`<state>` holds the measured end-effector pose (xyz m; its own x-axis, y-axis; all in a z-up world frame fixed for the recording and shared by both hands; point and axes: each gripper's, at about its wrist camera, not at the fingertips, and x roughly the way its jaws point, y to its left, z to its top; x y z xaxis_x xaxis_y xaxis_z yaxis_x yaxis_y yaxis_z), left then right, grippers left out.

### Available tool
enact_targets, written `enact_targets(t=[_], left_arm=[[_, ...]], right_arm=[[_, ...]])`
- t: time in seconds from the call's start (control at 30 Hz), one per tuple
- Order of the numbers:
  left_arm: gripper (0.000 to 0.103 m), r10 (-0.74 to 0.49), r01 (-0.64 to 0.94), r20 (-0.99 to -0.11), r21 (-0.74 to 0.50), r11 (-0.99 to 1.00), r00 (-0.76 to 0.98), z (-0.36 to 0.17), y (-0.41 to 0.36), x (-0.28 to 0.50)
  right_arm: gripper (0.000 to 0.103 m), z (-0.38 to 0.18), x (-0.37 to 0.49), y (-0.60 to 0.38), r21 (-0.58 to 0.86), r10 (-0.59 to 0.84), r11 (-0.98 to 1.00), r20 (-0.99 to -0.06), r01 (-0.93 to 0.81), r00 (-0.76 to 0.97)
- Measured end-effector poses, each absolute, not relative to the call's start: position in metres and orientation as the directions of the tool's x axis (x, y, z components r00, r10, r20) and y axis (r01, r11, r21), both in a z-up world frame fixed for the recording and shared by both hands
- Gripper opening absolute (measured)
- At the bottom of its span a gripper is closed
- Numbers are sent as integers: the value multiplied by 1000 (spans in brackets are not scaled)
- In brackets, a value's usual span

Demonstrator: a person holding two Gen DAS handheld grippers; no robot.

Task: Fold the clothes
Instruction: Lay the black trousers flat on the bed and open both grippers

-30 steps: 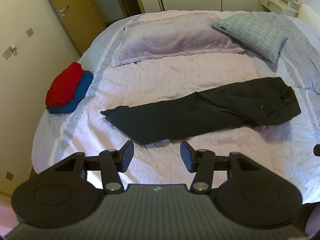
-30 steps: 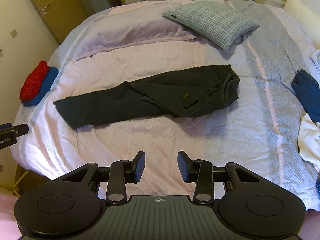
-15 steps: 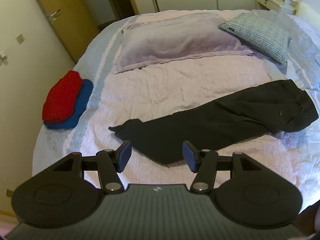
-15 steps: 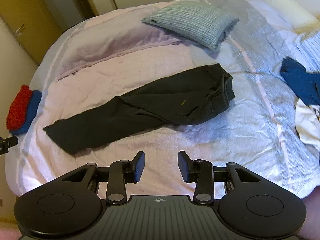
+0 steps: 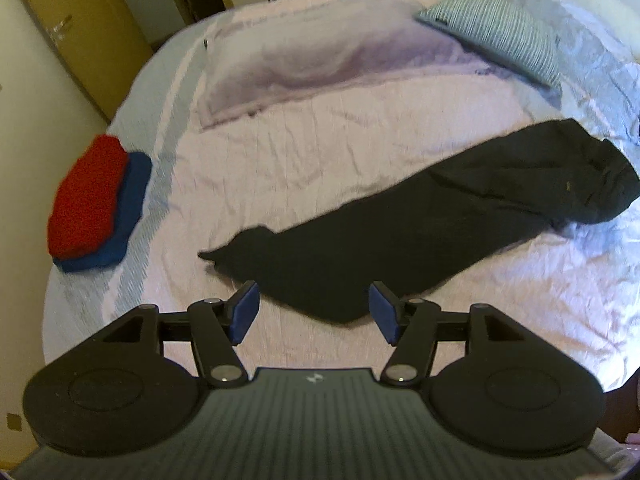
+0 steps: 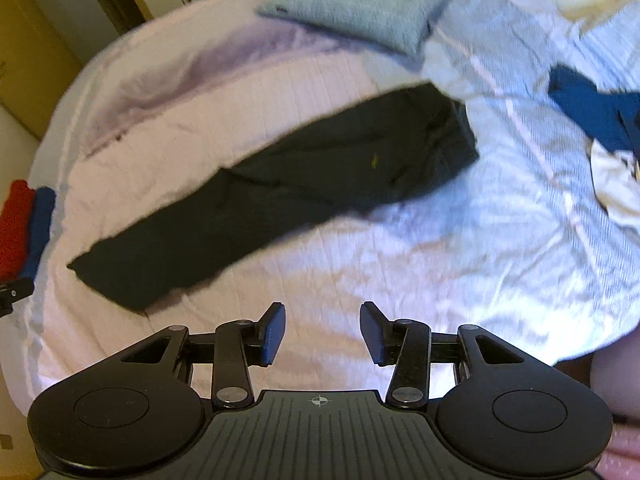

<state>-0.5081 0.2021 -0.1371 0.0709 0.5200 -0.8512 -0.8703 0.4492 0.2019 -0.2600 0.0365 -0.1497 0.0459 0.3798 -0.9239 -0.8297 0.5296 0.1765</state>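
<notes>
Both the left gripper (image 5: pixel 314 307) and right gripper (image 6: pixel 322 333) have just been opening, jaws apart, empty above the dark trousers (image 5: pixel 420 232).

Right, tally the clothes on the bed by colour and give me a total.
Black: 1, the trousers laid out flat
Red: 1, a folded piece on top of the stack
Blue: 2, a folded piece under the red one, and a loose garment
White or cream: 1, a loose garment
Total: 5
</notes>
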Motion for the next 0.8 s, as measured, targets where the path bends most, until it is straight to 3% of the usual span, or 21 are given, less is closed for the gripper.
enact_targets(t=[0.37,0.63,0.8], left_arm=[[57,442,-914,-896,153,375,31,-175,225,-543],[59,444,-945,-895,120,305,30,-177,245,-542],[59,439,-958,-898,107,267,21,-180,253,-531]], right_arm=[[46,-189,-251,45,118,257,582,-966,-805,43],[47,-191,-219,74,155,282,616,-959,-772,32],[57,-194,-201,87,172,292,599,-956,-782,13]])
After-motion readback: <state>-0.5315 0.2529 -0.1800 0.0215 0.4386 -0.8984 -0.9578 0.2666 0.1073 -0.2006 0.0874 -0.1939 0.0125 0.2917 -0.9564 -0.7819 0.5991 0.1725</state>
